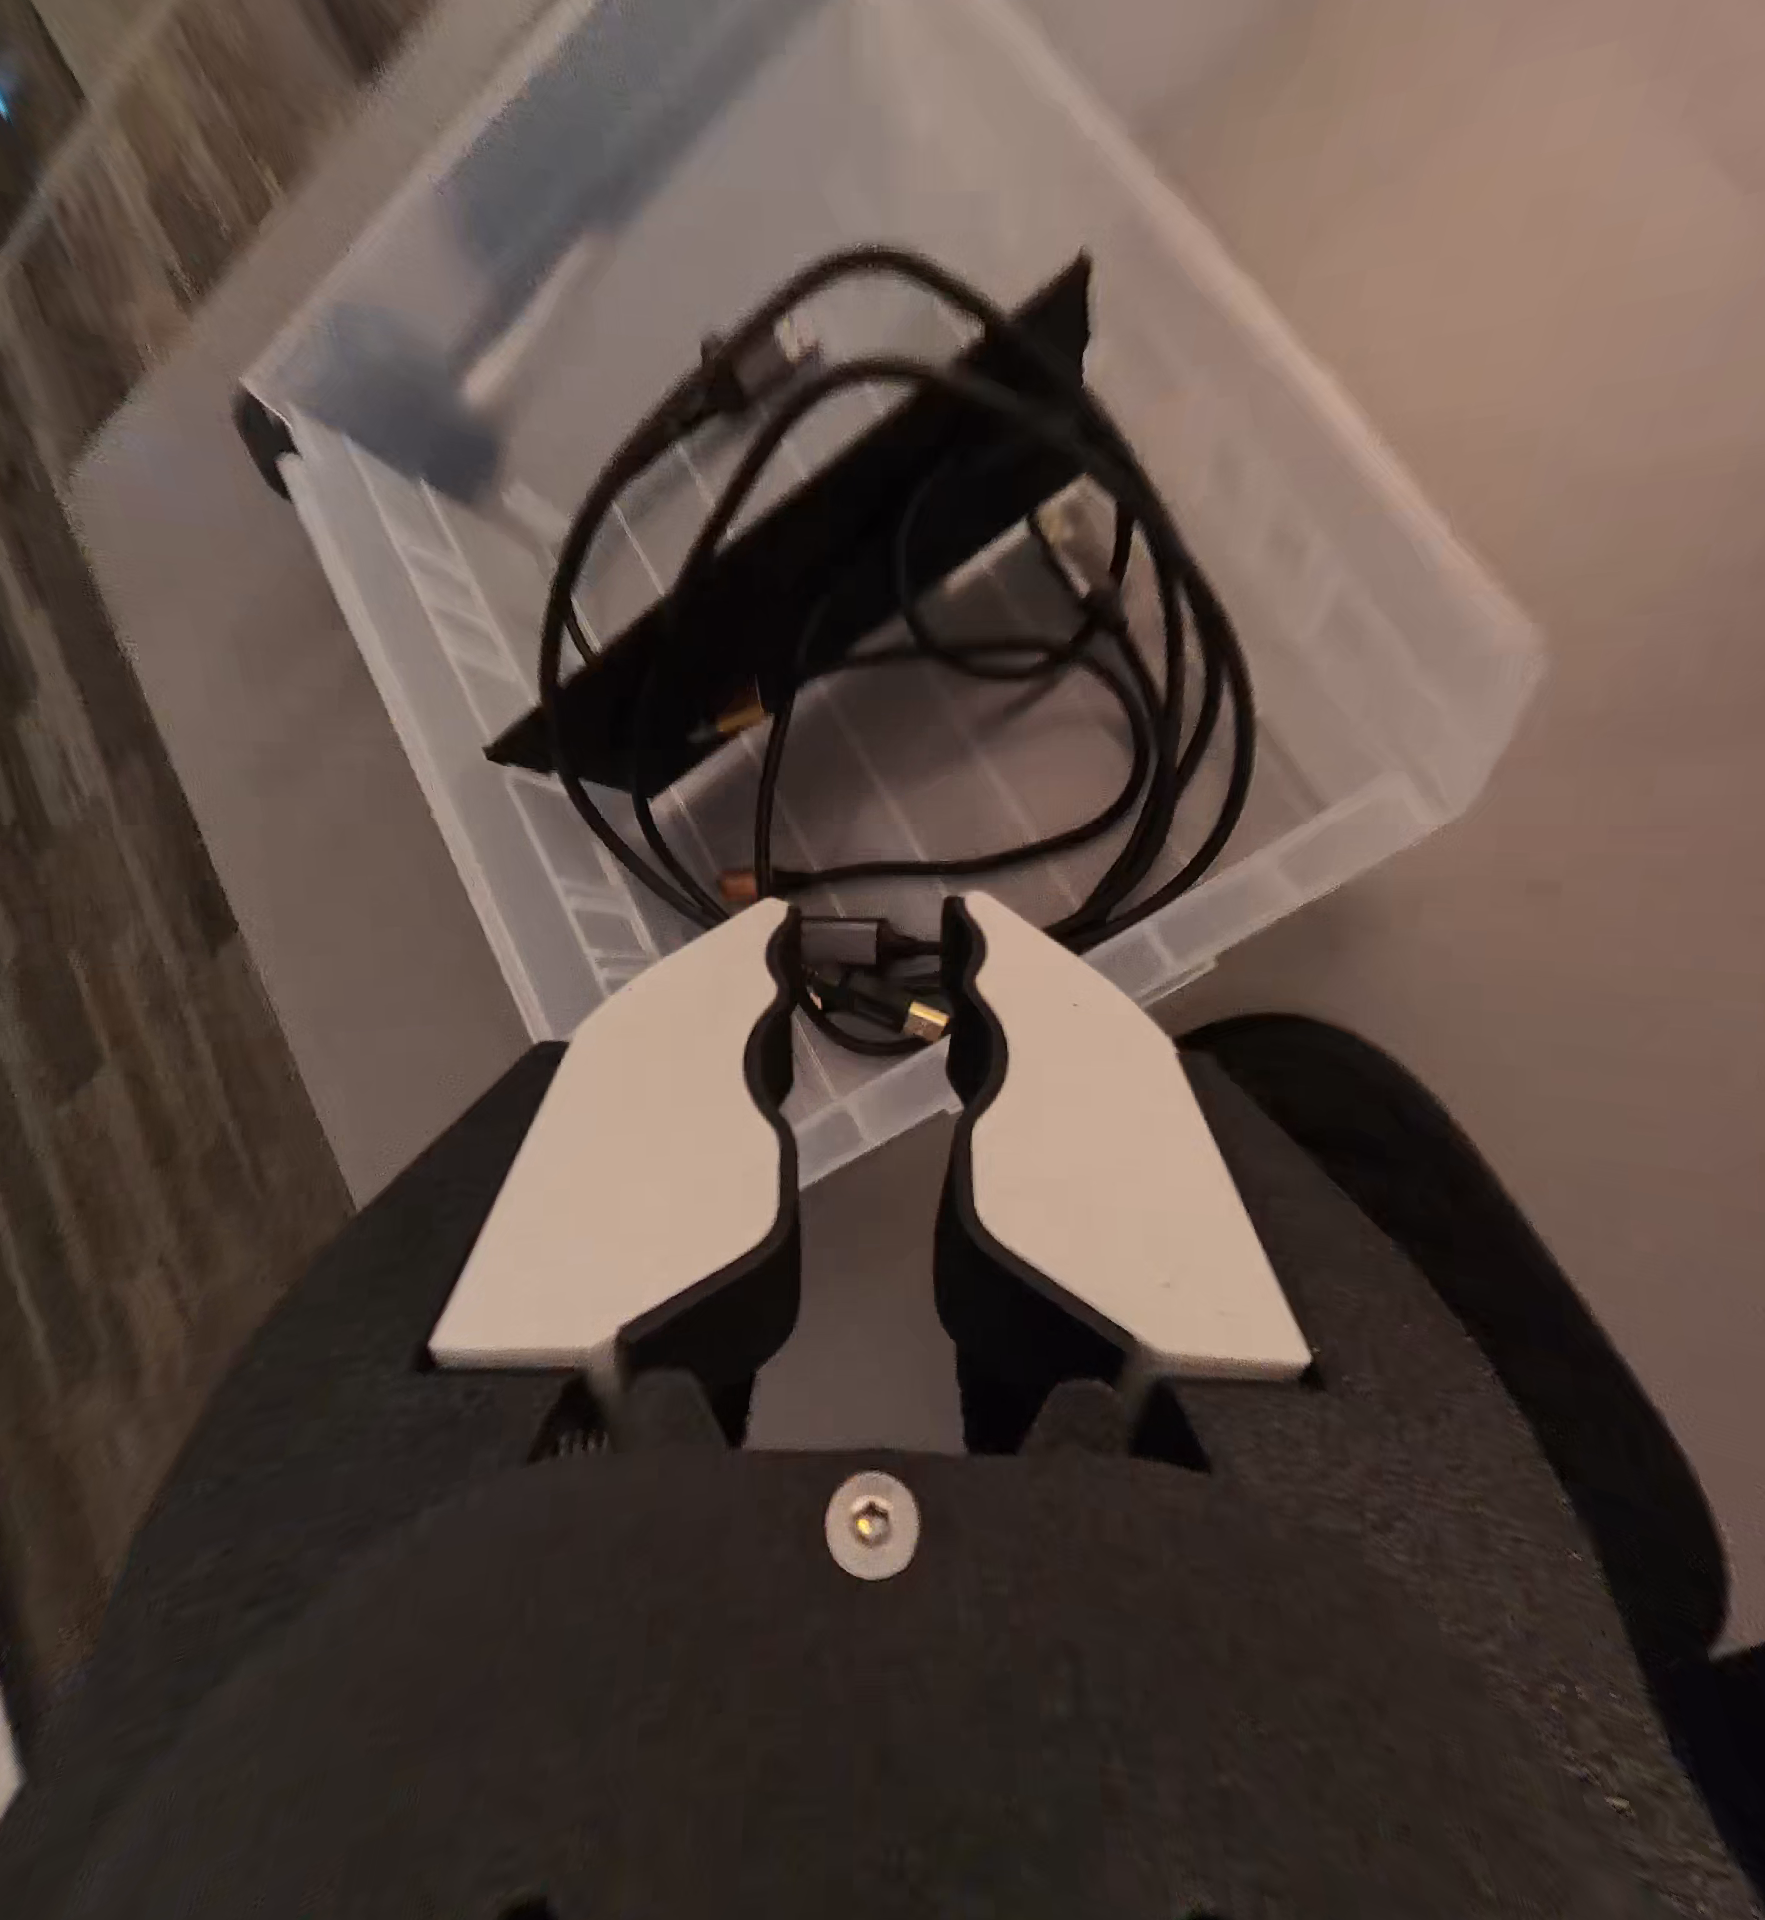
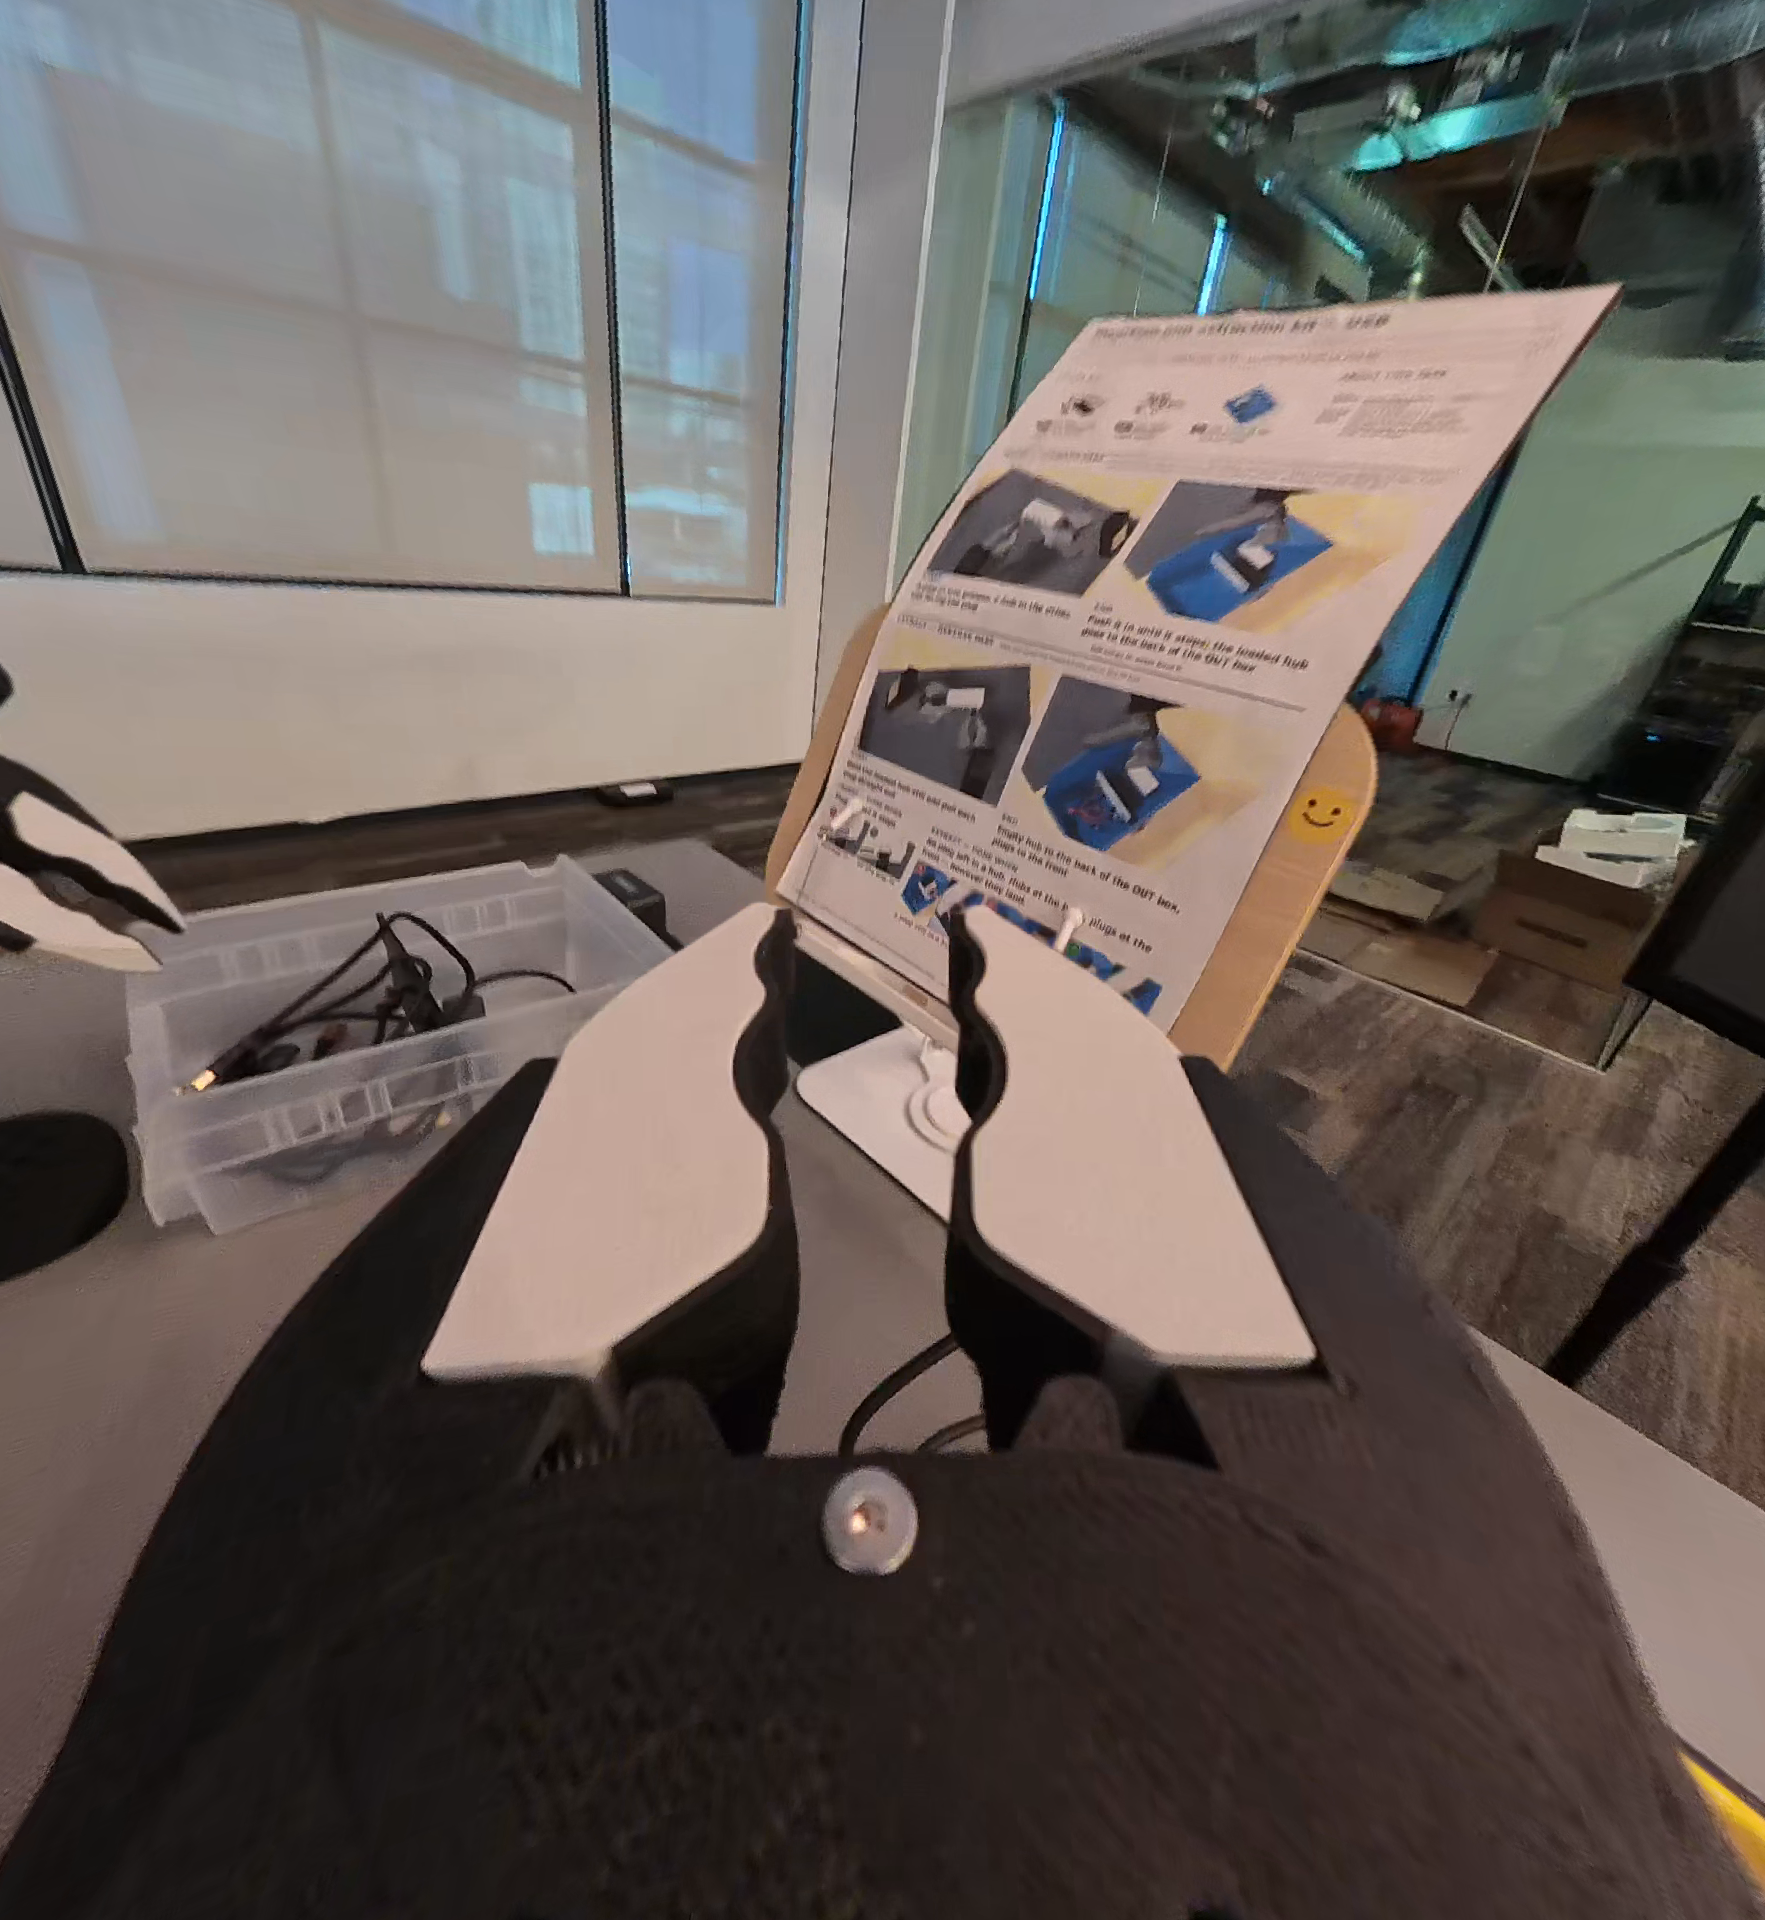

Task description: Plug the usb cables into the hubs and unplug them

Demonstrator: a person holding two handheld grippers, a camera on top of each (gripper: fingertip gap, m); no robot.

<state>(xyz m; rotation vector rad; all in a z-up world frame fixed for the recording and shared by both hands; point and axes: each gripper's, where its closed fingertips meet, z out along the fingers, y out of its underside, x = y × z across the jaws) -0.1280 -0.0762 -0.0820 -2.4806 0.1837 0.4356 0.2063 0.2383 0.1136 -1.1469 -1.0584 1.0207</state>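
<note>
Reaching stage, nothing gripped: left gripper spread empty above clear bin holding tangled black USB cables and black hub; right gripper spread empty facing instruction sheet. Next, probably: drop onto gold-tipped plug, clamp

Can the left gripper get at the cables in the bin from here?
Probably yes. The left gripper hangs over the clear bin, jaws open, and the black cables lie loose on top with no lid or other thing between.
</note>
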